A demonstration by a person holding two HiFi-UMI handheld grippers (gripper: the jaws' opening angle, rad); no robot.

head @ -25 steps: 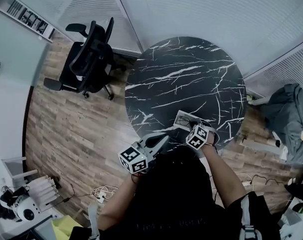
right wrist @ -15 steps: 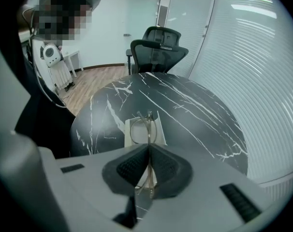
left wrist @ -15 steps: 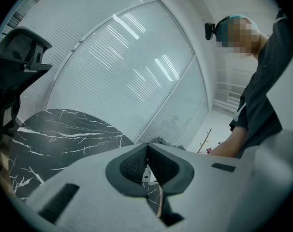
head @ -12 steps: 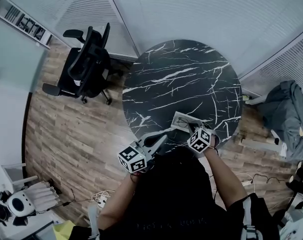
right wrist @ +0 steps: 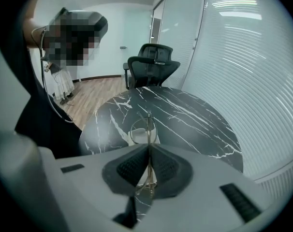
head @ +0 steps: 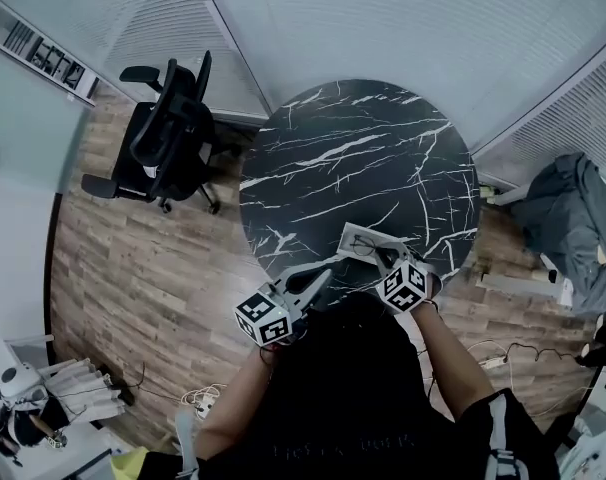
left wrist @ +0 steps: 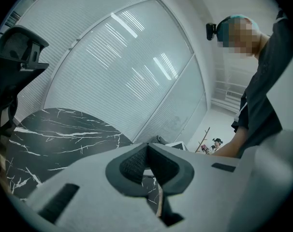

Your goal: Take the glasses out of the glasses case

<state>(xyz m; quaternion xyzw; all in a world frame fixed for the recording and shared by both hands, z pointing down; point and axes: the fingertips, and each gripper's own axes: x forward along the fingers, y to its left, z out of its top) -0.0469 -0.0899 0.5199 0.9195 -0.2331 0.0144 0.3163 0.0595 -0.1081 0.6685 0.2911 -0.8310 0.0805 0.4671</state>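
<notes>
Between the right tongs (right wrist: 149,151): thin wire-framed glasses (right wrist: 143,128), clenched by the frame, held over the pale glasses case (head: 361,236) at the near edge of the marble tabletop (head: 353,148) | left tongs (left wrist: 146,150): closed on nothing, off the tabletop's edge | step: lift-out, likely | next: raise the glasses clear, with a gentle, steady grip.

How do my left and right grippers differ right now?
The right gripper has its jaws shut on the thin wire frame of the glasses; the left gripper has its jaws together on nothing. In the head view, the right gripper is by the light case on the table, while the left gripper sits apart at the table's near edge. Both are closed.
</notes>
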